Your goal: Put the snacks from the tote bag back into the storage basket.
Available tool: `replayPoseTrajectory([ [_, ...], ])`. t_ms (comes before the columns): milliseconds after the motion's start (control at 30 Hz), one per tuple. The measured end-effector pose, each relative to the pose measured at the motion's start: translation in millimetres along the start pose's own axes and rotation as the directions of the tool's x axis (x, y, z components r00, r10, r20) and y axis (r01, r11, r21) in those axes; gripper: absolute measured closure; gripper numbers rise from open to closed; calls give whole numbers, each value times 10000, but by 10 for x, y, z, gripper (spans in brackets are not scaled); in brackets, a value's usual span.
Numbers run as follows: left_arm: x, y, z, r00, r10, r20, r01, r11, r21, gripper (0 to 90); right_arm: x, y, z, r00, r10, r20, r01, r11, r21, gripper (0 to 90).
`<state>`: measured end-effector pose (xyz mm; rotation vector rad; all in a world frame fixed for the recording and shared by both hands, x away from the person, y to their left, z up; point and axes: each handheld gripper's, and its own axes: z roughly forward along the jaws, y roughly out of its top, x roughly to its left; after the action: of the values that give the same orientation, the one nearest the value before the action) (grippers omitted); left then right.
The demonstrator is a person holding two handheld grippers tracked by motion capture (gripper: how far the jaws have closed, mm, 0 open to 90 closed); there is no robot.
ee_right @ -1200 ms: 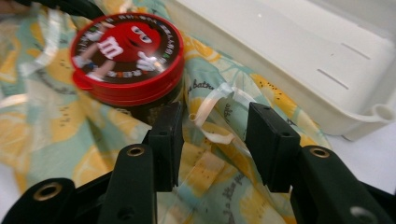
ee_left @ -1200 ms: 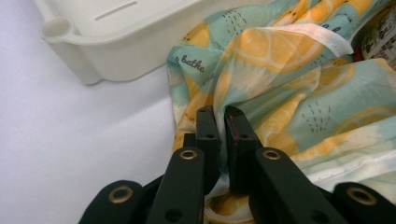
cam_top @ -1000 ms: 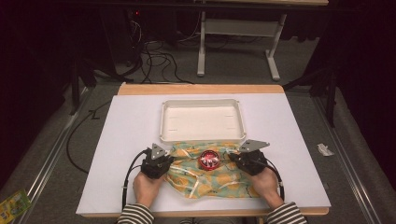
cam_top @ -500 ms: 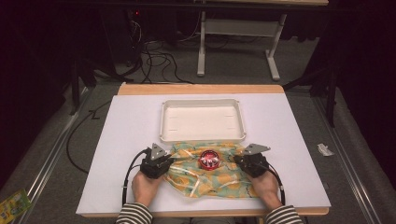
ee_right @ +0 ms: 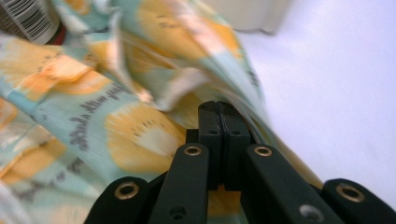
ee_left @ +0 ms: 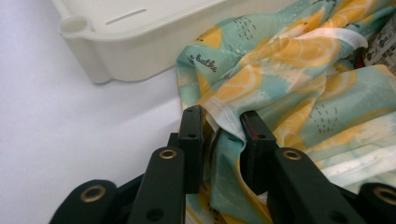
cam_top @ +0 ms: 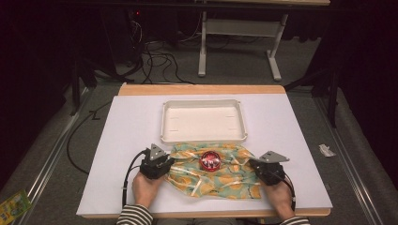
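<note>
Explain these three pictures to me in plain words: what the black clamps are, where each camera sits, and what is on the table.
A person sits at a table with a hand-held clamping tool in each hand. The high view looks down from above. The other two cameras ride on the tools and look along their black jaws.

On the table lie a white tray and, just in front of it, a lemon-print cloth with a red round thing on it.

The left tool has just been opening; a fold of cloth lies between its parted jaws. The right tool is shut at the cloth's other edge; whether cloth is pinched there is hard to tell.

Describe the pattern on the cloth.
Teal cloth with orange-yellow citrus slices and small dark lettering; clearest in the left gripper view.
</note>
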<state>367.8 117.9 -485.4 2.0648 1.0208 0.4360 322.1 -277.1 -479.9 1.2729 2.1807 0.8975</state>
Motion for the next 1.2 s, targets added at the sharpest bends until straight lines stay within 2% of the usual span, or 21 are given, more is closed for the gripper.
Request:
replayPoseTrajectory([
  [33,-11,1,1,9999,113,-37,-113,9999,0,721,-25,-5,-13,10000,70,-23,-70,10000,54,900],
  [167,-13,-1,-1,9999,112,-21,-112,9999,-14,693,-14,22,-15,9997,-191,144,188,9996,231,882],
  [267,-13,-2,-4,9999,162,25,-162,9999,-7,670,-36,32,-13,9997,178,-170,-175,9997,178,789],
  [300,-13,-3,-4,9999,167,44,-167,9999,-7,665,-33,40,-16,9996,145,-238,-141,9998,147,771],
  [433,-11,-3,-4,9998,181,18,-181,9998,20,635,25,97,-102,9984,192,-540,-217,9987,-471,707],
  [600,-8,-6,-3,10000,62,-60,-62,10000,-24,593,73,187,-221,9964,211,-826,-287,9954,-917,626],
  [833,-20,-16,-22,9999,134,-86,-136,9996,-230,554,163,311,-382,9913,121,-1308,-316,9885,-1477,540],
  [967,-15,-22,-35,9999,127,-29,-128,9993,-343,528,241,368,-396,9899,-48,-1417,-187,9863,-1640,528],
  [1100,-8,-35,-57,10000,7,-32,-9,9981,-618,522,307,389,-365,9860,81,-1666,-363,9852,-1672,517],
  [1200,-1,-32,-53,10000,34,11,-33,9986,-520,507,348,418,-344,9840,-23,-1784,-275,9860,-1644,504],
])
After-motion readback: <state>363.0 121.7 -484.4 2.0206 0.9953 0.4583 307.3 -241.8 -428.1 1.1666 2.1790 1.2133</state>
